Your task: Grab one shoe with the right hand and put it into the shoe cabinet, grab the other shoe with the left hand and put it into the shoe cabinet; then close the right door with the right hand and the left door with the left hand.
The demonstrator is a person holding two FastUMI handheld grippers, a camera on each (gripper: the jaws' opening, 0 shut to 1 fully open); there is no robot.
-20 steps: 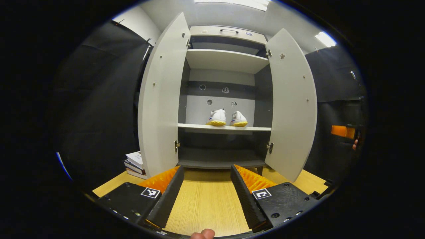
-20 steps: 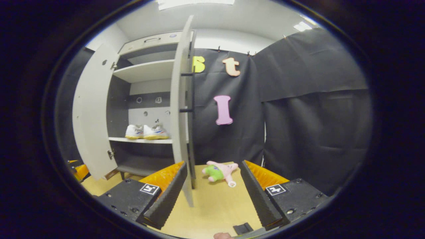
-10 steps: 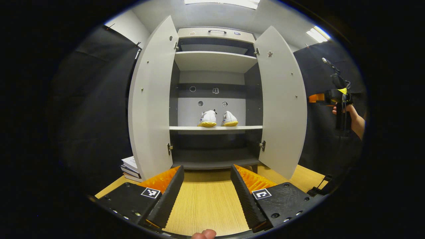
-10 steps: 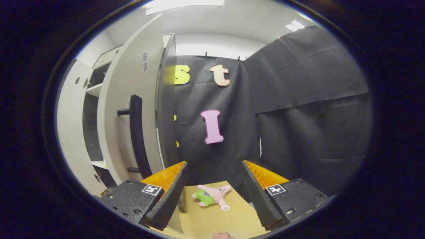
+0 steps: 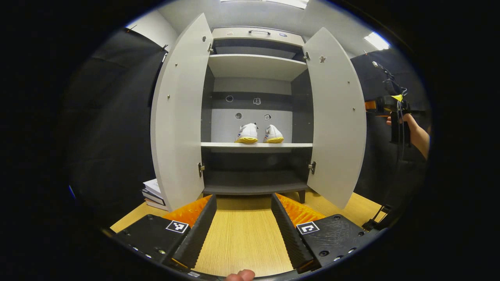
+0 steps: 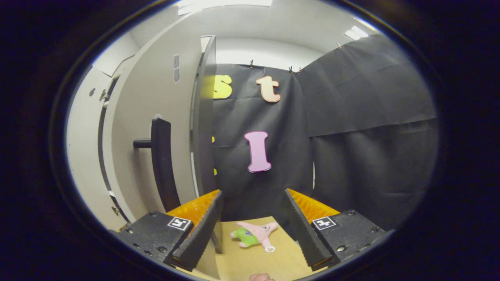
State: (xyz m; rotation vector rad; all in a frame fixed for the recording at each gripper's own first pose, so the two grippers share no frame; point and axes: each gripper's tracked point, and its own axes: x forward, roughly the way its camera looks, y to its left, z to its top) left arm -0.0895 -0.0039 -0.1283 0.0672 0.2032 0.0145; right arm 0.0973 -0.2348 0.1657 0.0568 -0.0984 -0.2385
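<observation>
- No legible brand or writing is noted on the shoes or on the shoe cabinet [image 5: 256, 39]; small square coded markers are seen on the blocks of both grippers, and small stickers on the cabinet's back panel are too small to read.
- The left gripper [image 5: 243, 230] is held wide apart, with nothing between its fingers; bare wooden tabletop [image 5: 242, 238] is seen in the gap.
- The right gripper [image 6: 252, 230] is likewise spread wide and holds nothing.
- The left shoe [image 5: 247, 134] and the right shoe [image 5: 272, 134], white with yellow soles, are found side by side on the middle shelf [image 5: 256, 145], heels toward the camera, nearly touching.
- Both doors are recorded as open: the left door [image 5: 177, 117] and the right door [image 5: 336, 117] swing outward toward the left gripper view.
- In the left gripper view the right gripper [image 5: 381, 105] is seen farther off, beyond the right door's outer edge, held in a hand [image 5: 408, 127].
- In the right gripper view the right door [image 6: 156, 128] is seen from its outer face, near its edge, with its black bar handle [image 6: 162, 164] just left of the left finger.
- A pink and green plush toy [image 6: 254, 236] lies on the tabletop between the right gripper's fingers, well beyond them.
- A stack of books [image 5: 153, 193] rests on the tabletop left of the cabinet, partly hidden by the left door.
</observation>
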